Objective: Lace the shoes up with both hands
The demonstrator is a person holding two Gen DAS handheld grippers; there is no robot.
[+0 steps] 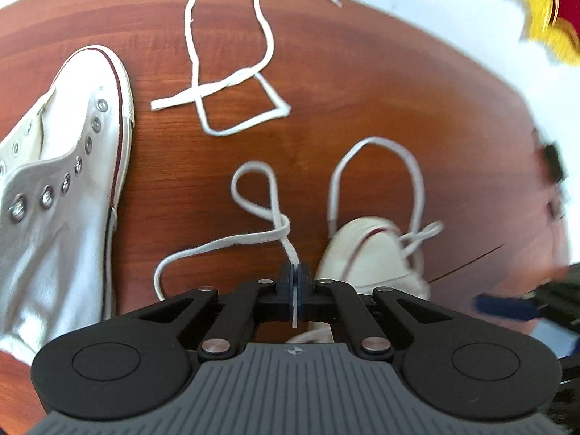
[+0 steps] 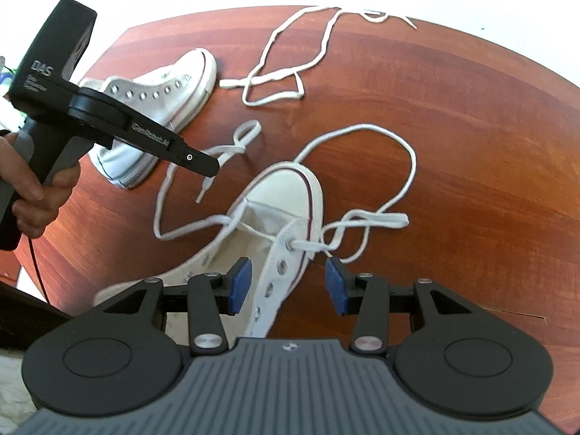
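Note:
A white sneaker [image 2: 286, 188] lies toe away from me, and its lace [image 2: 377, 219] runs through the lowest eyelets. My left gripper [image 1: 297, 275] is shut on the left lace end, whose tip hangs out behind the pads. In the right wrist view the left gripper [image 2: 214, 166] hovers left of the toe with the lace tip dangling. My right gripper [image 2: 288, 282] stands open astride the shoe's right eyelet flap [image 2: 281, 264], and its blue pads [image 2: 241, 282] do not touch it. The shoe's toe [image 1: 362, 250] shows just beyond the left fingers.
A second, unlaced white sneaker [image 1: 72, 145] [image 2: 170, 87] lies to the left on the wooden table [image 2: 453, 108]. A loose spare lace [image 1: 232, 83] [image 2: 275, 76] sprawls at the far side. A person's hand [image 2: 32, 188] holds the left gripper. A yellow and red object [image 1: 547, 11] is beyond the table's right edge.

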